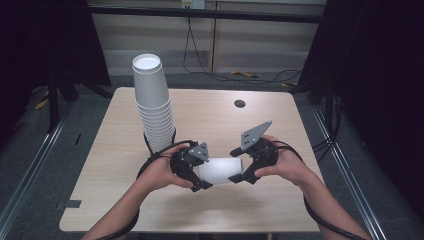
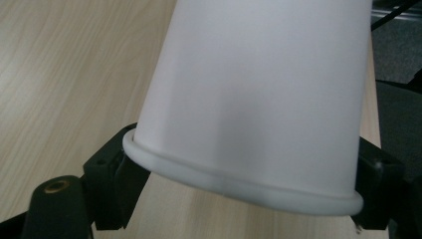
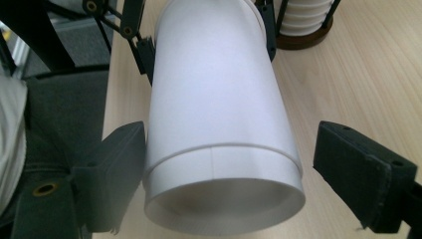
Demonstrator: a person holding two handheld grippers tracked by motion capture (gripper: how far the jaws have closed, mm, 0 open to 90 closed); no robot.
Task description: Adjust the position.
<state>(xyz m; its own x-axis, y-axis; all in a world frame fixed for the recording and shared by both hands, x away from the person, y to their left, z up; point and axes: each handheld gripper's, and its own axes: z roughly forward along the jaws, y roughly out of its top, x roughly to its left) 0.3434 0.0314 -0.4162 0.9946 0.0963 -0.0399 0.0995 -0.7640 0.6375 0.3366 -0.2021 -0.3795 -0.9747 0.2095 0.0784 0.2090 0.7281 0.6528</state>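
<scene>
A white paper cup point(image 1: 220, 170) lies on its side in the air, low over the wooden table point(image 1: 225, 120), between my two grippers. My left gripper point(image 1: 202, 175) is shut on the rolled-rim end of the cup point(image 2: 259, 99), with a black jaw pressed against each side of the rim. My right gripper point(image 1: 237, 165) is open around the cup's base end point(image 3: 219, 99). One jaw stands close beside the cup wall and the other is clearly apart from it. The recessed bottom of the cup faces the right gripper view.
A tall stack of white cups point(image 1: 152, 105) stands upside down in a dark ring holder behind my left hand; its lower part point(image 3: 303, 20) is also in the right gripper view. A small dark hole point(image 1: 239, 103) sits at the table's far right. Cables trail from both grippers.
</scene>
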